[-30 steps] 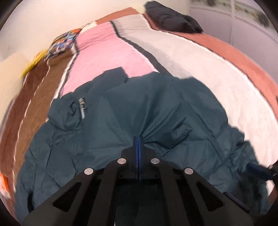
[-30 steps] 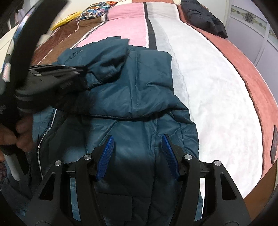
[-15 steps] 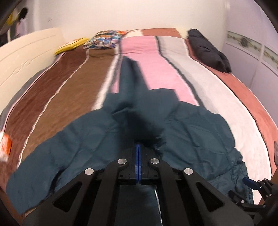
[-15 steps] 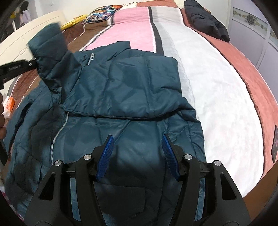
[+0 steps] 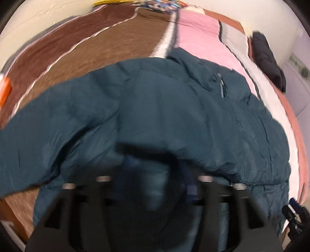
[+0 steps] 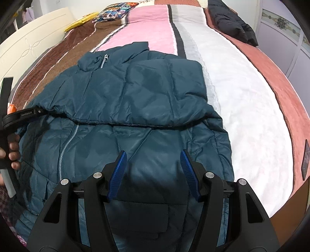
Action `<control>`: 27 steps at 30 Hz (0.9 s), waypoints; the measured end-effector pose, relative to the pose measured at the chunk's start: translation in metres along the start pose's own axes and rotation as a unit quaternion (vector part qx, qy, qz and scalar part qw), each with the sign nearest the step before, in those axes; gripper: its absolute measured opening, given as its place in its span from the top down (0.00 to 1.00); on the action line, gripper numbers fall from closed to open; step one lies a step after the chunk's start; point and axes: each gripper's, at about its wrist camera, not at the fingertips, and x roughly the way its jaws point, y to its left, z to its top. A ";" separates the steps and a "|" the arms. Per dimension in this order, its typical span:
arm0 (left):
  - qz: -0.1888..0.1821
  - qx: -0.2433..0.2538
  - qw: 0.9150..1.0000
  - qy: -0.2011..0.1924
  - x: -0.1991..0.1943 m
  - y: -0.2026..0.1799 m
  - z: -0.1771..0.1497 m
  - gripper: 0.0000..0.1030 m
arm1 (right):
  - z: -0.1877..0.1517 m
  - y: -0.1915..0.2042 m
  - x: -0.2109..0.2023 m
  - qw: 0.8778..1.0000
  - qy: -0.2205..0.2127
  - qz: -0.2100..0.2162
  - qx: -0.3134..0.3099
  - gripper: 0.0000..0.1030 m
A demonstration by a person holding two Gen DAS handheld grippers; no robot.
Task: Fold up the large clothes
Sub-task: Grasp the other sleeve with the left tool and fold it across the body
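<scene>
A dark teal padded jacket (image 6: 139,108) lies on the striped bed, zipper up, with its right sleeve folded across the chest. In the left wrist view the jacket (image 5: 155,120) fills the middle, its left sleeve stretching out to the left. My left gripper (image 5: 155,174) is blurred; its blue pads stand apart, open, just over the jacket's fabric. In the right wrist view it (image 6: 36,112) sits at the folded sleeve's cuff on the jacket's left side. My right gripper (image 6: 153,168) is open and empty above the jacket's lower hem.
The bed has a brown, pink, grey, white and rust striped cover (image 6: 242,97). A black garment (image 6: 232,21) lies at the far right. A patterned pillow (image 6: 114,12) and a yellow item (image 6: 81,22) lie at the head. A cream headboard (image 6: 29,48) stands left.
My left gripper carried the sleeve end it held down onto the jacket's left side and opened. The sleeve now lies flat across the chest. My right gripper stayed put, open.
</scene>
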 end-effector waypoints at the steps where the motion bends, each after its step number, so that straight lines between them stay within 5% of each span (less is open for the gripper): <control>1: -0.010 -0.007 1.000 -0.006 -0.004 0.007 -0.002 0.41 | 0.000 0.002 0.001 1.000 0.000 0.001 -0.003 0.44; 11: -0.082 -0.101 0.991 -0.023 -0.026 0.049 0.014 0.35 | -0.003 0.013 0.008 1.000 0.004 0.009 -0.014 0.44; 15: -0.085 -0.123 0.989 0.006 -0.004 0.039 0.026 0.34 | -0.004 0.013 0.009 1.000 0.005 0.009 -0.013 0.44; 19: -0.042 -0.085 0.995 0.011 0.015 0.019 0.035 0.72 | -0.004 0.010 0.006 1.000 0.002 0.003 -0.012 0.44; 21: -0.031 -0.074 0.997 -0.004 0.013 0.015 0.037 0.82 | -0.004 0.008 0.005 1.000 0.000 0.002 -0.010 0.44; 25: 0.001 -0.058 0.998 -0.005 0.021 0.015 0.040 0.81 | -0.005 0.004 0.006 1.000 0.003 0.001 -0.003 0.44; 27: 0.027 -0.034 0.999 0.000 0.032 0.011 0.038 0.68 | -0.005 0.005 0.008 1.000 0.007 0.004 -0.001 0.44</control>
